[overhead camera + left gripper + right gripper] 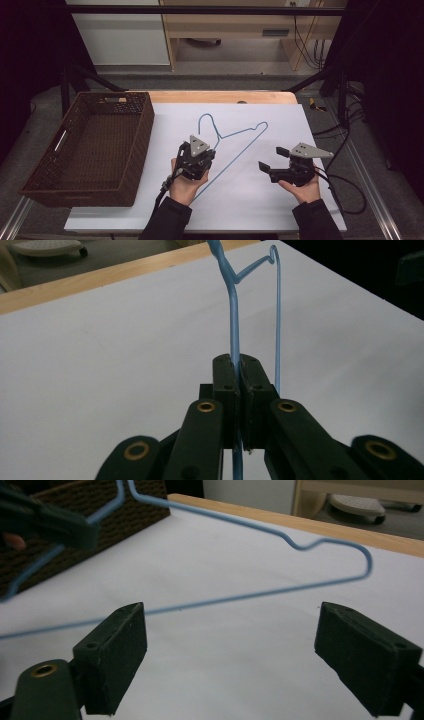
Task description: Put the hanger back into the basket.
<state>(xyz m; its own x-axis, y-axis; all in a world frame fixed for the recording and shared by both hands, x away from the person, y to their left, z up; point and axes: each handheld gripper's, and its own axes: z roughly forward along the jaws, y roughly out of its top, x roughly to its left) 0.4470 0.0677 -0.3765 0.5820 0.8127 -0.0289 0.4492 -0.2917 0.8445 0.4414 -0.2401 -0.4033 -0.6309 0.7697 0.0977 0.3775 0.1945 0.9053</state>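
A blue wire hanger is over the white sheet in the middle of the table. My left gripper is shut on its wire near the hook. In the left gripper view the jaws pinch the wire, which runs up and away from them. My right gripper stands open to the right of the hanger. In the right gripper view its pads are wide apart with nothing between them. The hanger's shoulder lies beyond them, lifted off the sheet.
A dark brown woven basket stands at the table's left, beside the sheet. The wooden table edge runs along the far side. Cables trail off the right side of the table.
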